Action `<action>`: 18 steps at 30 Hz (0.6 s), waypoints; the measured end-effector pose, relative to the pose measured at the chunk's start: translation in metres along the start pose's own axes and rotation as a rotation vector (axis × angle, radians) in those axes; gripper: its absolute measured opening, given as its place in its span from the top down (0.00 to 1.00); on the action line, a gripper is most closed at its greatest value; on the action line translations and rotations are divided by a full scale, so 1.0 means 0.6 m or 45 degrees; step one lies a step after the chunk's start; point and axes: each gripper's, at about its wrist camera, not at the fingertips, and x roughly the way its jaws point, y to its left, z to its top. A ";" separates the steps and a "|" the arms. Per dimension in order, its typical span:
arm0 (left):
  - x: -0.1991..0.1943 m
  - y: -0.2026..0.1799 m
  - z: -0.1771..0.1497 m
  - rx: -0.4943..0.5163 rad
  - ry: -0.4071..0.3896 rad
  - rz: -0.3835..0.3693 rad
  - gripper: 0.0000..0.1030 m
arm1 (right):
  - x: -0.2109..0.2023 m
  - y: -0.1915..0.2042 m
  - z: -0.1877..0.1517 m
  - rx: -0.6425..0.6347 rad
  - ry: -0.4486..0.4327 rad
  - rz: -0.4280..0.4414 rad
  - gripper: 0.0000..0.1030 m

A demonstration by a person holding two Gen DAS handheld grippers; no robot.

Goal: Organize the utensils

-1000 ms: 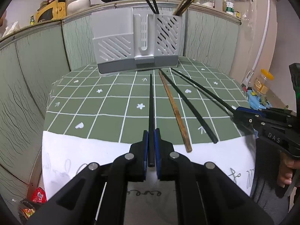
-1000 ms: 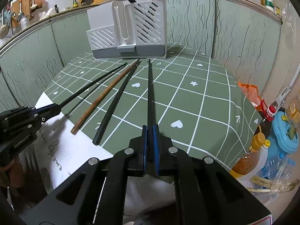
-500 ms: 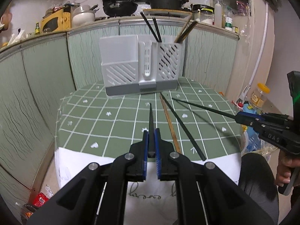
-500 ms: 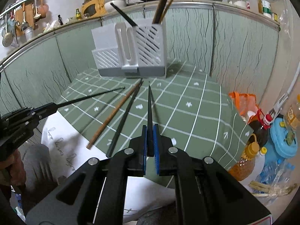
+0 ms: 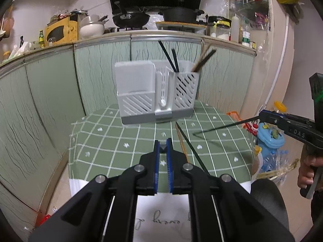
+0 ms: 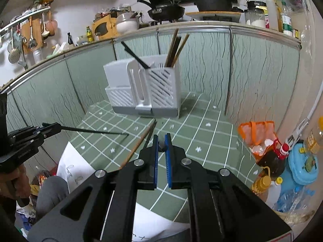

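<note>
A grey slotted utensil holder (image 5: 155, 92) (image 6: 145, 88) stands at the back of the green checked table (image 5: 113, 141), with black and brown chopsticks upright in its right compartment. My left gripper (image 5: 163, 141) (image 6: 45, 125) is shut on a black chopstick (image 6: 90, 130), held in the air above the table. My right gripper (image 6: 161, 138) (image 5: 262, 115) is shut on another black chopstick (image 5: 226, 126), also aloft. In its own view each held stick shows only end-on between the blue pads. One brown chopstick (image 5: 182, 145) (image 6: 137, 145) and one black chopstick (image 5: 191, 147) lie on the cloth.
A white sheet with writing (image 5: 153, 217) hangs over the table's near edge. To the right, below table level, are an orange bag (image 6: 256, 133), oil bottles (image 6: 270, 159) and a blue container (image 6: 302, 167). Green panels wall in the table's back and left side. A hand (image 5: 306, 173) grips the right tool.
Both grippers have risen, each lifting its black chopstick off the cloth. The table and holder now sit lower and farther off in both views. The two chopsticks on the table have not moved.
</note>
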 end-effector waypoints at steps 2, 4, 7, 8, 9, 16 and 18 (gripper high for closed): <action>-0.006 0.006 0.013 0.000 -0.014 0.002 0.92 | -0.007 -0.002 0.012 -0.005 -0.017 -0.002 0.94; -0.011 0.010 0.024 -0.006 -0.026 -0.003 0.92 | -0.015 -0.003 0.022 -0.007 -0.035 0.000 0.94; -0.021 0.014 0.040 -0.004 -0.049 -0.003 0.92 | -0.024 -0.004 0.036 -0.010 -0.060 0.000 0.94; -0.024 0.016 0.047 -0.004 -0.058 -0.006 0.92 | -0.028 -0.004 0.041 -0.011 -0.065 0.004 0.94; -0.026 0.017 0.051 -0.004 -0.064 -0.008 0.92 | -0.032 -0.004 0.047 -0.012 -0.075 0.006 0.94; -0.038 0.023 0.079 -0.015 -0.099 -0.021 0.92 | -0.046 -0.001 0.075 -0.017 -0.112 0.026 0.94; -0.039 0.024 0.086 -0.014 -0.102 -0.026 0.92 | -0.047 0.000 0.079 -0.019 -0.115 0.027 0.94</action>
